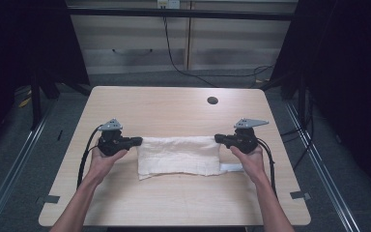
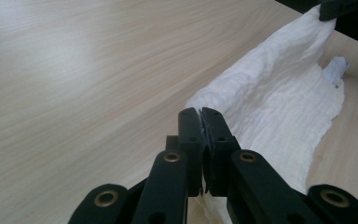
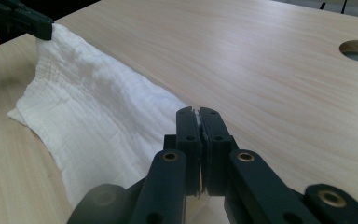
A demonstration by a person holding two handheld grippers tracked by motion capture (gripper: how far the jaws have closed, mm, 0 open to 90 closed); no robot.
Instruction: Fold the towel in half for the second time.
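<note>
- Left hand-held gripper (image 1: 137,141) pinches one top corner of the white cloth (image 1: 178,155), with its jaws squeezed tight on the fabric.
- In the left gripper view, that hand-held gripper (image 2: 201,113) has a thin bit of cloth (image 2: 279,107) caught between its two black jaws.
- Right hand-held gripper (image 1: 218,138) pinches the other top corner of the cloth, jaws closed on it the same way.
- In the right gripper view, the right hand-held gripper (image 3: 198,112) bites the edge of the cloth (image 3: 88,121), and the left one (image 3: 32,25) holds the far corner up.
- The cloth sits in the middle of the wooden surface (image 1: 174,104), stretched between the two grippers.
- Its long side runs from left to right across the surface.
- The top edge is lifted a little, and the bottom part lies flat on the wood.
- A small white tag (image 1: 232,167) sticks out at the cloth's lower right corner.
- A round hole (image 1: 212,100) sits in the surface, well apart from the cloth.
</note>
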